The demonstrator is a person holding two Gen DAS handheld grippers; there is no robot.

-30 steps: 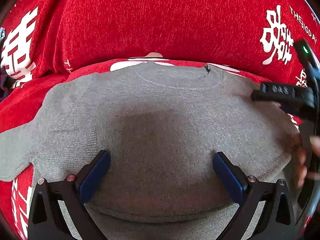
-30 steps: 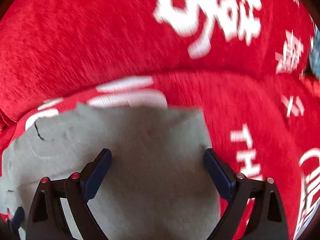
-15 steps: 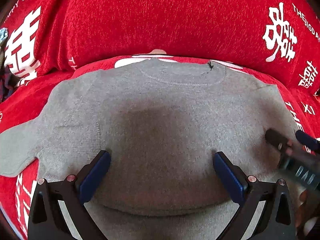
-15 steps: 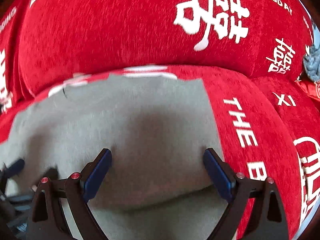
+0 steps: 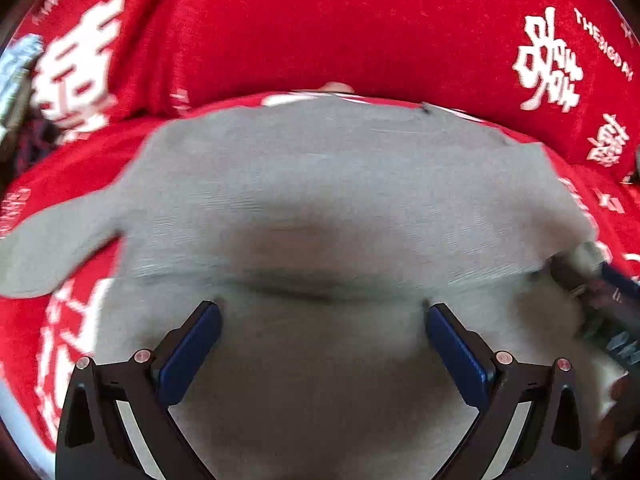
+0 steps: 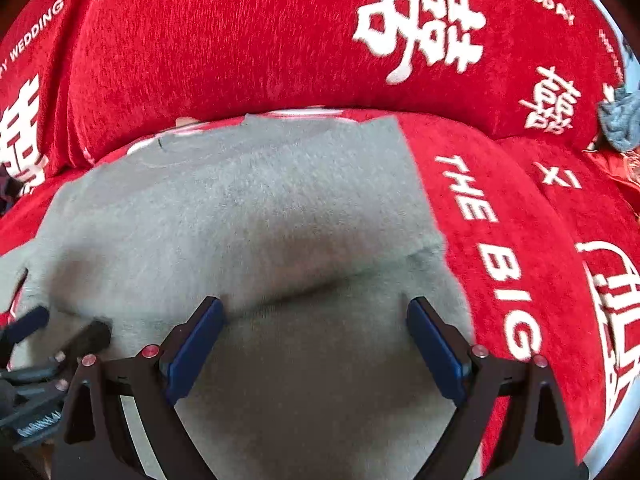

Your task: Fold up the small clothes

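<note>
A small grey knitted sweater [image 5: 340, 184] lies flat on a red sofa seat, neckline toward the backrest, one sleeve out to the left [image 5: 52, 248]. A crosswise fold ridge runs across its lower body. My left gripper [image 5: 320, 336] is open over the lower middle of the sweater, holding nothing. My right gripper [image 6: 312, 332] is open over the sweater's [image 6: 248, 208] lower right part, near its right edge. The right gripper shows at the right edge of the left wrist view [image 5: 600, 292]; the left gripper shows at the lower left of the right wrist view [image 6: 48, 340].
The sofa cover [image 6: 512, 216] is red with white characters and letters. The backrest [image 5: 320, 24] rises right behind the neckline. A grey-blue cloth [image 6: 620, 116] lies at the far right, and another cloth [image 5: 16, 68] at the far left.
Both grippers have pulled back toward the sweater's hem, staying open. The right gripper has swung from the right shoulder down to the lower right. A fold ridge now shows across the lower body.
</note>
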